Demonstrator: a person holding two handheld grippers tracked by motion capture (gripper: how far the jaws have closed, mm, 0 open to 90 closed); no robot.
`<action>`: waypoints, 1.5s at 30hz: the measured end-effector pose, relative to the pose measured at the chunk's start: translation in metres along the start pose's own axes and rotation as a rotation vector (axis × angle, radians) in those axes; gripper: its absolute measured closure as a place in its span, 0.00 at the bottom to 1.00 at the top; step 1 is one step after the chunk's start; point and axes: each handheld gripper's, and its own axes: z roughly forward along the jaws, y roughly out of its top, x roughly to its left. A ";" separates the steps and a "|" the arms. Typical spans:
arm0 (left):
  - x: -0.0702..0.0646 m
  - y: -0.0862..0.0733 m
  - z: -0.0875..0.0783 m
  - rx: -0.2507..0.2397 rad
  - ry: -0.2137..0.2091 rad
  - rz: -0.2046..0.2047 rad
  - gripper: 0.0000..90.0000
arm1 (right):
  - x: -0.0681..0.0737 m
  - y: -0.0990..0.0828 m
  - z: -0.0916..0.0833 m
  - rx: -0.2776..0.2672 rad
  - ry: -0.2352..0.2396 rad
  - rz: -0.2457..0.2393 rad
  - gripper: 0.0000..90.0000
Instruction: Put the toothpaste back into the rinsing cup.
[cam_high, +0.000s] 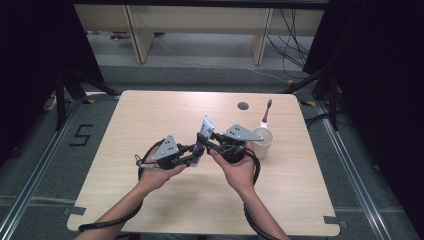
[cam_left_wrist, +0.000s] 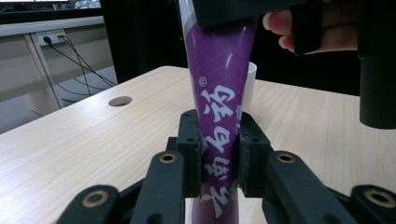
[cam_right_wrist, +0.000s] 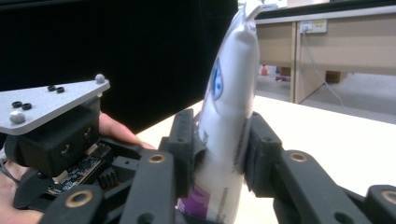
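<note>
With both your left gripper (cam_high: 191, 154) and right gripper (cam_high: 209, 141) clamped on the toothpaste tube (cam_high: 202, 136) just left of the cup (cam_high: 263, 142), squeezing harder could burst paste out.

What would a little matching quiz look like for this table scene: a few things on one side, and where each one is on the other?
Things:
1. toothpaste tube
2. toothbrush
3. white cup
4. round hole

Places:
A. standing in the cup, head up
B. in the tabletop near the far edge
C. on the table beside the right hand-held gripper
D. clamped by both the left hand-held gripper and the right one, above the table

Pairs: 1-D, 2-A, 3-C, 4-B
</note>
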 end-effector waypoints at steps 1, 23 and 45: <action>-0.001 0.000 0.000 0.000 0.003 0.002 0.81 | 0.001 0.000 0.000 -0.005 0.000 -0.013 0.80; 0.011 -0.014 -0.041 0.140 0.091 0.106 0.41 | -0.014 0.014 -0.028 -0.027 -0.077 -0.054 0.85; 0.025 -0.047 -0.072 0.060 0.187 -0.055 0.41 | -0.029 0.026 -0.049 -0.036 -0.155 -0.052 0.85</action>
